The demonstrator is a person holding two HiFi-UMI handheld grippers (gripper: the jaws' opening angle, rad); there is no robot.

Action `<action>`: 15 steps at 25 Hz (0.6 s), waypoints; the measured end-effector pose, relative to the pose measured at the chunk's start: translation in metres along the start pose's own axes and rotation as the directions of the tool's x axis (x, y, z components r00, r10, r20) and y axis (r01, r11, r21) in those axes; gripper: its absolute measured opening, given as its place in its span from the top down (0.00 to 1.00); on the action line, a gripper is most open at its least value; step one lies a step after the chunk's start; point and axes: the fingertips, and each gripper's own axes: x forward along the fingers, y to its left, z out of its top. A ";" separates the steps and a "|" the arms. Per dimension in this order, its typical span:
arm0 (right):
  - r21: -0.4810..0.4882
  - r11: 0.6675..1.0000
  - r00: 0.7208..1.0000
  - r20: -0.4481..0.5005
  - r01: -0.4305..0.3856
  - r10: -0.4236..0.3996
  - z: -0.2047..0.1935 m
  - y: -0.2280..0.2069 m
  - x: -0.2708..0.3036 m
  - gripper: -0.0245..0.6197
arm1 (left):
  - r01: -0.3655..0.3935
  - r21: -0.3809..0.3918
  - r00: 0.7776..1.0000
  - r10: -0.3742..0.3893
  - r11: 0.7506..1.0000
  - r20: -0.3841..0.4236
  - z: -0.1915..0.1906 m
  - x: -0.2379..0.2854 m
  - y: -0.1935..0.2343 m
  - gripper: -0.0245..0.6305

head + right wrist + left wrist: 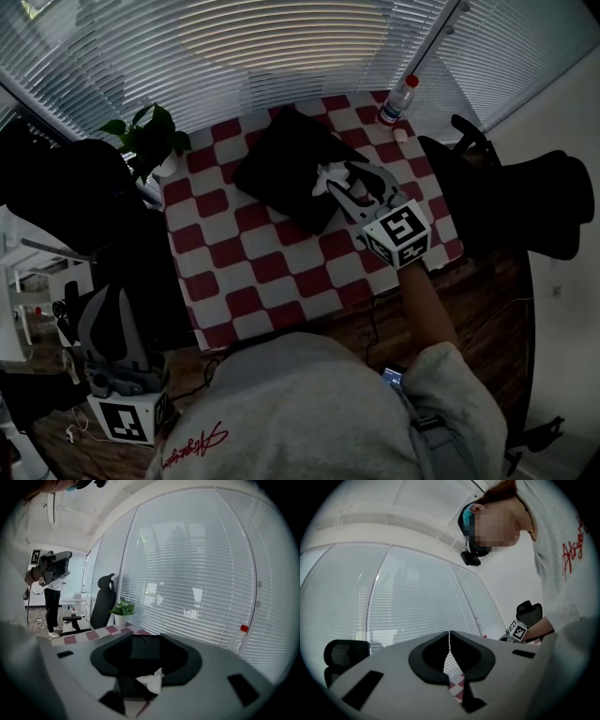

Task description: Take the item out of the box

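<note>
Right claw [347,186] stands with jaws apart at the near right edge of the black box [281,164] on the checked desk [246,267]. A crumpled white item [328,178] lies between the jaws on the box. The box's inside is too dark to read. Left claw [449,644], jaws together and empty, hangs off the desk.

We note a potted plant [150,136] at the far left corner of the red-and-white checkered table [253,272]. A red-capped bottle [397,99] stands at the far right, and blinds [281,37] hang behind.
</note>
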 end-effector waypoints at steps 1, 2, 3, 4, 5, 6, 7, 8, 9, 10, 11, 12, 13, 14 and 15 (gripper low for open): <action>-0.001 1.000 1.000 -0.005 -0.001 0.001 -0.002 0.000 0.001 0.68 | -0.002 0.001 1.000 0.002 1.000 0.000 0.000 0.000 0.000 0.93; -0.002 1.000 1.000 -0.011 -0.002 0.002 -0.003 -0.001 0.003 0.68 | -0.003 0.002 1.000 0.003 1.000 -0.001 0.001 -0.001 0.000 0.93; -0.004 1.000 1.000 -0.017 -0.002 0.002 -0.005 -0.001 0.004 0.68 | -0.005 0.003 1.000 0.005 1.000 -0.001 0.001 -0.002 0.001 0.93; -0.005 1.000 1.000 -0.025 -0.001 0.001 -0.008 -0.002 0.006 0.68 | -0.007 0.003 1.000 0.007 1.000 -0.002 0.001 -0.003 0.001 0.93; -0.006 1.000 0.999 -0.034 0.000 -0.001 -0.011 -0.003 0.008 0.68 | -0.010 0.004 1.000 0.010 1.000 -0.003 0.000 -0.003 0.002 0.93; -0.005 1.000 0.999 -0.043 0.001 -0.001 -0.014 -0.004 0.010 0.68 | -0.012 0.005 1.000 0.012 1.000 -0.005 0.000 -0.004 0.003 0.93; -0.004 1.000 0.999 -0.051 0.001 -0.001 -0.017 -0.005 0.012 0.68 | -0.015 0.006 1.000 0.015 1.000 -0.006 0.000 -0.004 0.003 0.93; -0.004 1.000 0.998 -0.060 0.000 0.000 -0.020 -0.005 0.014 0.68 | -0.017 0.007 1.000 0.017 1.000 -0.008 0.000 -0.005 0.004 0.93; -0.004 1.000 0.998 -0.069 -0.001 0.000 -0.023 -0.006 0.015 0.68 | -0.019 0.008 1.000 0.019 1.000 -0.009 0.000 -0.005 0.004 0.93; -0.004 1.000 0.997 -0.078 -0.002 0.001 -0.026 -0.007 0.017 0.68 | -0.021 0.008 1.000 0.021 1.000 -0.010 0.000 -0.005 0.004 0.93; -0.005 1.000 0.996 -0.086 -0.003 0.002 -0.029 -0.007 0.019 0.68 | -0.023 0.009 1.000 0.024 1.000 -0.011 0.000 -0.005 0.005 0.93; -0.006 1.000 0.996 -0.094 -0.003 0.003 -0.032 -0.007 0.021 0.68 | -0.026 0.009 1.000 0.026 1.000 -0.012 0.000 -0.005 0.005 0.93; -0.007 1.000 0.995 -0.102 -0.003 0.003 -0.035 -0.007 0.023 0.68 | -0.028 0.010 1.000 0.028 1.000 -0.013 0.000 -0.006 0.006 0.93; -0.008 1.000 0.994 -0.112 -0.003 0.002 -0.038 -0.007 0.025 0.68 | -0.030 0.010 0.999 0.030 1.000 -0.012 0.000 -0.006 0.006 0.93; -0.009 1.000 0.993 -0.122 -0.003 0.001 -0.041 -0.008 0.027 0.68 | -0.031 0.010 0.999 0.031 0.999 -0.012 0.000 -0.006 0.006 0.93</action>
